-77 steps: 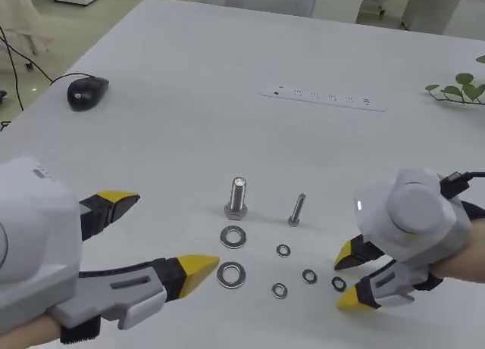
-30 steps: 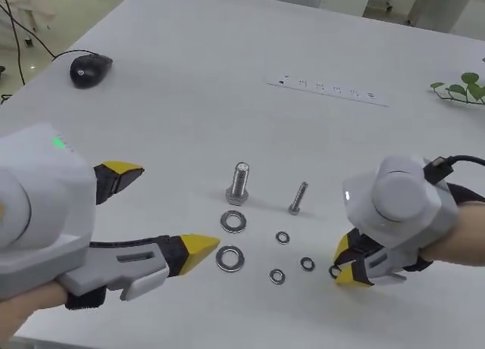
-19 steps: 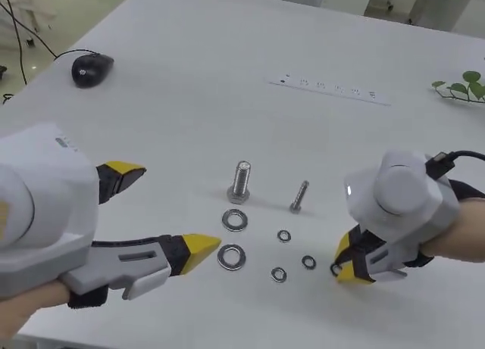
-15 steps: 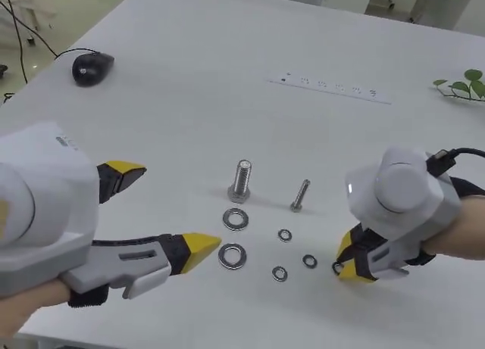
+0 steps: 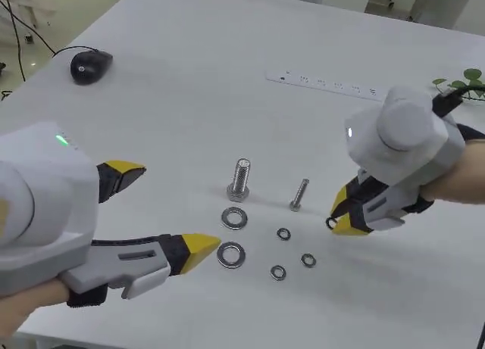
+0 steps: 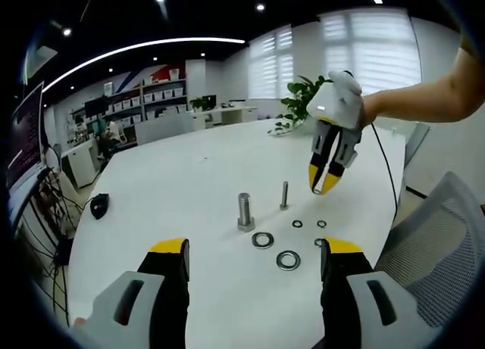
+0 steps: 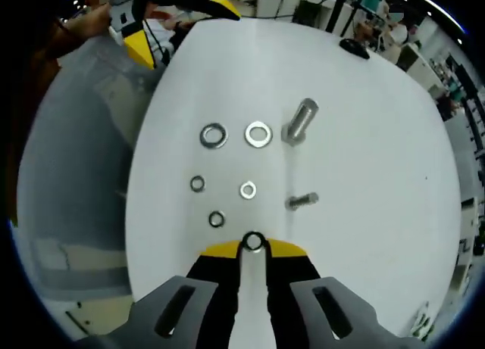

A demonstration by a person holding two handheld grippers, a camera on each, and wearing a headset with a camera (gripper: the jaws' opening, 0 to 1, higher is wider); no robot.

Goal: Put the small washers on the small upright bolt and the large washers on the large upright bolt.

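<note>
On the white table (image 5: 189,99) a large bolt (image 5: 239,180) and a small bolt (image 5: 298,195) stand upright. Two large washers (image 5: 234,218) (image 5: 230,254) lie in front of the large bolt. Three small washers (image 5: 283,234) (image 5: 308,260) (image 5: 278,272) lie in front of the small bolt. My right gripper (image 5: 337,222) hangs just right of the small bolt, above the table, shut on a small washer (image 7: 252,241) at its yellow tips. My left gripper (image 5: 163,209) stands wide open, low at the left, nothing between its fingers (image 6: 170,247); the large washers (image 6: 263,239) lie ahead of it.
A black computer mouse (image 5: 91,65) lies at the far left and a white power strip (image 5: 330,86) at the back. A green plant (image 5: 462,80) reaches in at the right edge. The table's front edge runs close below the washers. A grey mesh chair (image 6: 447,243) stands beside the table.
My right gripper shut on the rightmost small washer, lifted it off the table and carried it up and back beside the small bolt. The left gripper stayed put.
</note>
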